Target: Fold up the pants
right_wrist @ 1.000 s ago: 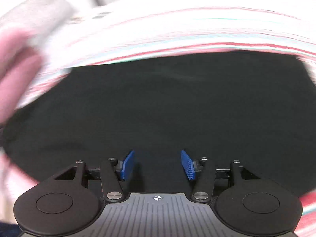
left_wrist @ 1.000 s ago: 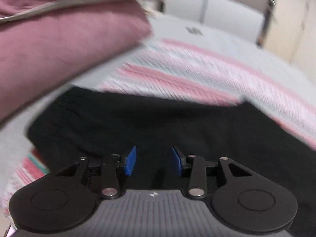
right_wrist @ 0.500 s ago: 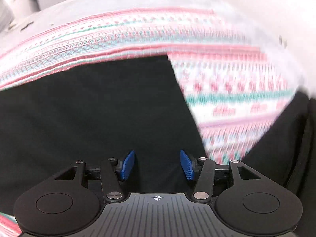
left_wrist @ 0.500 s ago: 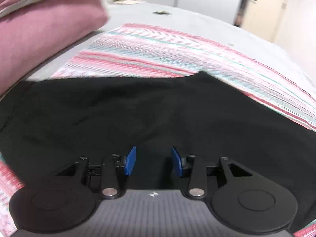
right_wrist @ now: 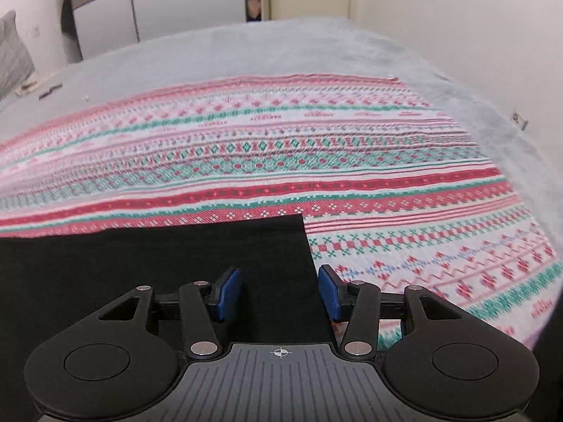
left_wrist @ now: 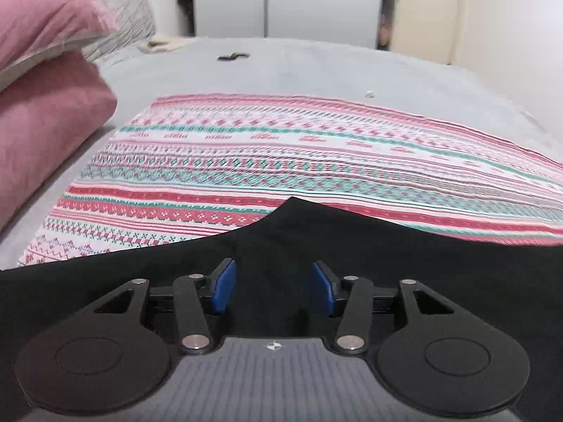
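Black pants (left_wrist: pixel 387 256) lie flat on a striped red, green and white cloth (left_wrist: pixel 281 161) spread over a grey bed. In the left wrist view a pointed bulge of the pants' far edge sits just ahead of my left gripper (left_wrist: pixel 273 281). It hovers low over the black fabric, its jaws opening and nothing pinched between the blue pads. In the right wrist view the pants (right_wrist: pixel 140 256) end in a square corner. Their right edge runs between the fingers of my right gripper (right_wrist: pixel 280 288), whose jaws are closing with the pads still apart from the cloth.
Two pink pillows (left_wrist: pixel 42 105) are stacked at the left of the bed. A small dark object (left_wrist: pixel 233 57) lies far back on the grey cover (left_wrist: pixel 334 66). Wardrobe doors and a cream door stand behind. The bed's right edge (right_wrist: pixel 520 126) drops off near the wall.
Both views swept sideways along the pants: the left one away from the pillows to the pointed edge, the right one to the square corner. The left jaws widened; the right ones narrowed a little.
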